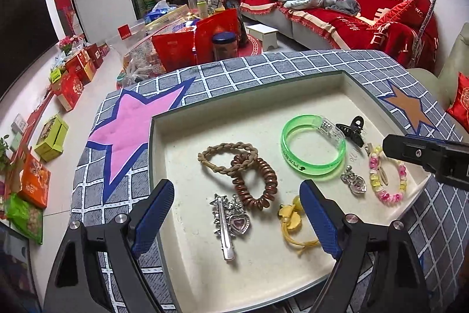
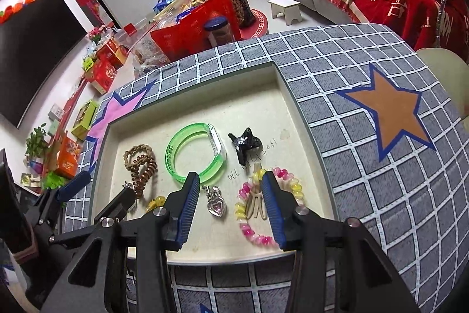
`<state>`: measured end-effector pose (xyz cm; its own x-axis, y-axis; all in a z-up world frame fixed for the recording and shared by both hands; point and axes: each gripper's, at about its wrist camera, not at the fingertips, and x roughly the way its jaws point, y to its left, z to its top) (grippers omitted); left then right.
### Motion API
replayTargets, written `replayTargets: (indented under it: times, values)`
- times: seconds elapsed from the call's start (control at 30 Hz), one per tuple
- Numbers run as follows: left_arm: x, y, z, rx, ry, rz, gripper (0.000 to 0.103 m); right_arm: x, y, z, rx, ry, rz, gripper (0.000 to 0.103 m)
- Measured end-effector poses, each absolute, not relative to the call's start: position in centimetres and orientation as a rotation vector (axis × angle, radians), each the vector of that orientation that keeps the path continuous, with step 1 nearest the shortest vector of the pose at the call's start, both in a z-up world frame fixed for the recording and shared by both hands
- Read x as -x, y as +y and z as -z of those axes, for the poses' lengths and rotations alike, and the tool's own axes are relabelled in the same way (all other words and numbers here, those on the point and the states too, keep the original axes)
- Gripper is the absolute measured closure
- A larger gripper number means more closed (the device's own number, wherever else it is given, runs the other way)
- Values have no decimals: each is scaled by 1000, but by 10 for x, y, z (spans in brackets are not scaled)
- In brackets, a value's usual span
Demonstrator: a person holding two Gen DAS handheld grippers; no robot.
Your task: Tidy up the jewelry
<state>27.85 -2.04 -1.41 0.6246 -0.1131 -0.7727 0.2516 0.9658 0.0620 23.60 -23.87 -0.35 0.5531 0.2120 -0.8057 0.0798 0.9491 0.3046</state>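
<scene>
the left hand-held gripper (image 1: 237, 220) hangs wide spread and empty above the near left part of the tray (image 1: 263, 104). the silver heart hair clip (image 1: 230, 223) lies on the tray floor between its fingers, long axis pointing near to far. the right hand-held gripper (image 2: 230, 209) is half spread, holds nothing, and is nearer to the pink and yellow bead bracelet (image 2: 265, 206).
</scene>
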Motion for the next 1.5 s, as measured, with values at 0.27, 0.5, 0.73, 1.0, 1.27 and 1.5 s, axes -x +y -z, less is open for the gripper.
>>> replayTargets:
  times: [0.27,0.5,0.73,1.0,1.27,1.5]
  values:
    - [-275,-22,16,-192,882,197,0,-232,-239,8,-314,1009,-77,53]
    - [-273,-21,15,-194,891,198,0,-234,-233,10,-286,1025,-82,40]
    - [-273,-20,18,-197,908,197,0,-233,-227,7,-250,995,-78,14]
    - [-270,-19,21,-209,916,190,0,-233,-224,5,-227,989,-81,12]
    - [-271,-14,21,-198,920,176,0,-230,-219,3,-188,962,-74,11]
    - [-268,-9,22,-194,921,165,0,-224,-219,5,-197,965,-73,11]
